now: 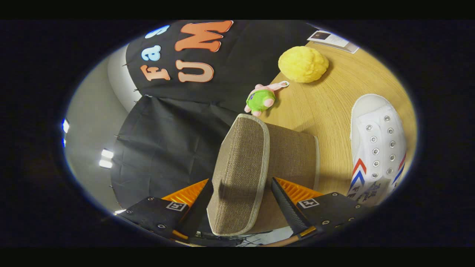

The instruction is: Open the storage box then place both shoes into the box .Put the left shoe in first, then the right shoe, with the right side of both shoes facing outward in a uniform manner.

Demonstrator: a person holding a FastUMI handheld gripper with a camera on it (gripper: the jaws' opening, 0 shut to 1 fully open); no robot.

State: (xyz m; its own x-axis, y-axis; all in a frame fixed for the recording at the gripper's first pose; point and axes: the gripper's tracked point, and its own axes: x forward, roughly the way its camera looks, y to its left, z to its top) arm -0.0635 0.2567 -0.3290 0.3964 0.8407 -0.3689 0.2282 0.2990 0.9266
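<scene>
The gripper (241, 198) has its fingers on either side of the brown fabric lid (241, 174) of the storage box (293, 159), a white shoe (378, 148) lying to its right on the wooden table (334, 100), with a green-and-pink plush toy (261, 99) and a yellow ball (303, 63) farther off.

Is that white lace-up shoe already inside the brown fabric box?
No, the white lace-up canvas shoe lies on the wooden table beside the brown fabric storage box, whose lid sits between the fingers.

A yellow fuzzy ball (303, 64) sat on the wooden tabletop (326, 111) near its far edge. A small pink-and-green plush toy (262, 99) lay at that edge, with a paper card (333, 40) farther along it.
</scene>
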